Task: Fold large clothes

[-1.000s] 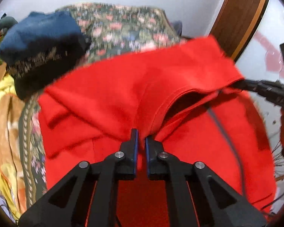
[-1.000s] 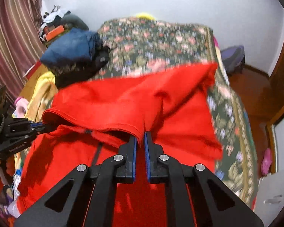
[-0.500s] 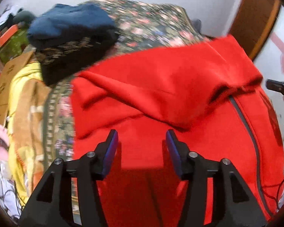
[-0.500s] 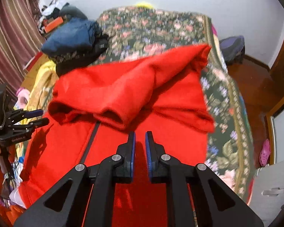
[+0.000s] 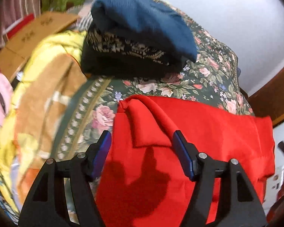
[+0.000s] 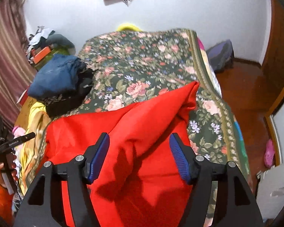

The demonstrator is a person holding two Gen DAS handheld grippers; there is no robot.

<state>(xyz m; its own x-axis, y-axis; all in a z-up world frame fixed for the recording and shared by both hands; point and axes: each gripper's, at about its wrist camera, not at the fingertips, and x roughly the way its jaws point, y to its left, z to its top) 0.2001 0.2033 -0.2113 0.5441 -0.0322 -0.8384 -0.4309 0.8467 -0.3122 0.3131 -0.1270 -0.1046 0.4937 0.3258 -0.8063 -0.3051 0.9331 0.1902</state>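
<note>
A large red garment lies folded over on the floral bedspread; it also shows in the right wrist view. My left gripper is open and empty, hovering over the garment's left side near a folded flap. My right gripper is open and empty above the garment's right part, where a ridge of cloth runs up to a corner. The left gripper shows at the left edge of the right wrist view, held by a hand.
A pile of folded dark blue and black patterned clothes sits at the bed's far left, also in the right wrist view. A yellow-brown blanket lies left. Cardboard box, curtain, wooden floor at right.
Both grippers have let go of the red garment and opened wide. The lifted fold has dropped flat onto the garment. The left gripper has swung left toward the clothes pile.
</note>
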